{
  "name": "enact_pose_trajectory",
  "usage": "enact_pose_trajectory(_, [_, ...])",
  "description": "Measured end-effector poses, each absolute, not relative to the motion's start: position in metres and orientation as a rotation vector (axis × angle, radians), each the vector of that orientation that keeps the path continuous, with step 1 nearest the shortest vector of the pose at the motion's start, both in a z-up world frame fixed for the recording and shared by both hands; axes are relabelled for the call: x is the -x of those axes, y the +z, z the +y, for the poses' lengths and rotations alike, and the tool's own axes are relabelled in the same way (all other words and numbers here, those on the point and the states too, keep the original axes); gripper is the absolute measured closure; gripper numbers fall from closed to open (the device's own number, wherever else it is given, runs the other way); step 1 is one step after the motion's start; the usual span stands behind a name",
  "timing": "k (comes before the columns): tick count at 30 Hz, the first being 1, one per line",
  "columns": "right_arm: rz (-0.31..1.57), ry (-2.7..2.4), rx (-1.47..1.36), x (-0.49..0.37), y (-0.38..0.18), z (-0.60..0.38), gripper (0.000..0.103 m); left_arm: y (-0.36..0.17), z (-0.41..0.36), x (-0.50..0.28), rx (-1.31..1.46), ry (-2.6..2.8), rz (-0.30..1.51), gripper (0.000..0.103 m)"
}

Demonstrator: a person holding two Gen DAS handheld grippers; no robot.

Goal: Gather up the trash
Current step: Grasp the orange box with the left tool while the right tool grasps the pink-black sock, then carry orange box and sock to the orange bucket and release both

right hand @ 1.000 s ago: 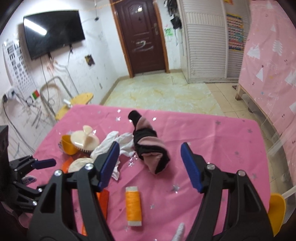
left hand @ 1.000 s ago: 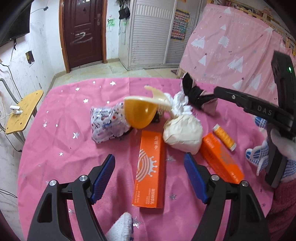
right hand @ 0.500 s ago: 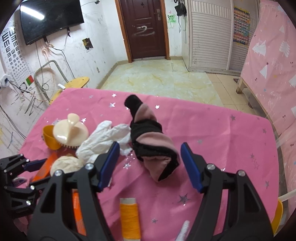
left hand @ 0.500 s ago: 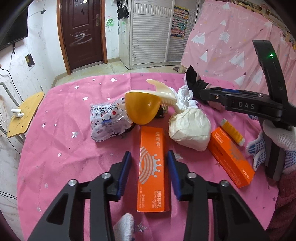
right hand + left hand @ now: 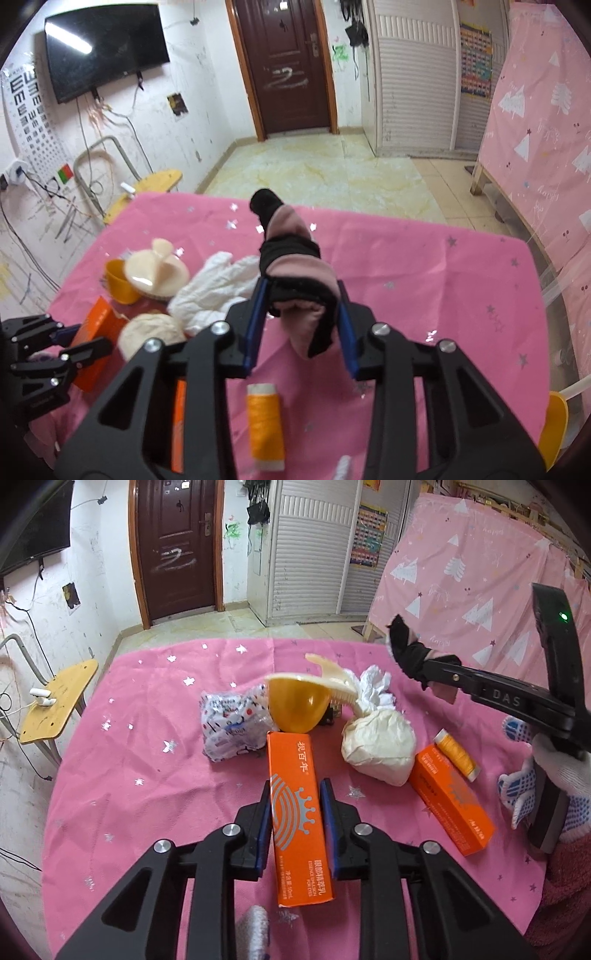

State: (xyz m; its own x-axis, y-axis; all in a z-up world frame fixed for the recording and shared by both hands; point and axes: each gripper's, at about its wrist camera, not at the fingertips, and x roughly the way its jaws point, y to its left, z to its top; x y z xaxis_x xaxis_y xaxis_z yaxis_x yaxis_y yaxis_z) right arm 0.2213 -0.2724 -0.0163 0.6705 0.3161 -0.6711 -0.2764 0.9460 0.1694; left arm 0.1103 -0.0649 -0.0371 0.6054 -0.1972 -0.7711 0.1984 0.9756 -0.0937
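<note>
My left gripper [image 5: 295, 805] is shut on a long orange box [image 5: 297, 808] lying on the pink tablecloth [image 5: 140, 760]. My right gripper [image 5: 301, 310] is shut on a black and pink sock [image 5: 295, 280]; the sock also shows in the left wrist view [image 5: 410, 653], lifted off the cloth. On the cloth lie a second orange box [image 5: 450, 797], an orange thread spool [image 5: 265, 424], a cream paper bundle [image 5: 378, 746], crumpled white tissue [image 5: 218, 280], a patterned plastic packet [image 5: 232, 723], and an orange cup [image 5: 297, 705] with a cream brush [image 5: 157, 269] on top.
A small yellow wooden stool [image 5: 55, 705] stands left of the table. A dark door [image 5: 291, 66] and tiled floor lie beyond the far edge. A pink curtain [image 5: 480, 572] hangs to the right. A yellow chair part [image 5: 554, 421] sits at the table's right edge.
My left gripper closed from wide open onto the long orange box. My right gripper moved forward and closed on the sock, lifting it.
</note>
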Motion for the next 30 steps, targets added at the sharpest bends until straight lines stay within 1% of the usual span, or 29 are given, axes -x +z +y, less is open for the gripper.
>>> enact_pose_trajectory(13, [0.662,0.302,-0.142,-0.174,0.01,-0.319,0.069,0.006,-0.075,-0.09,-0.006,-0.258,0.808,0.087])
enact_pose_trajectory(30, [0.546,0.131,-0.274,-0.093,0.017,-0.432,0.069,0.044,-0.158,-0.065,-0.082,-0.384,0.725,0.087])
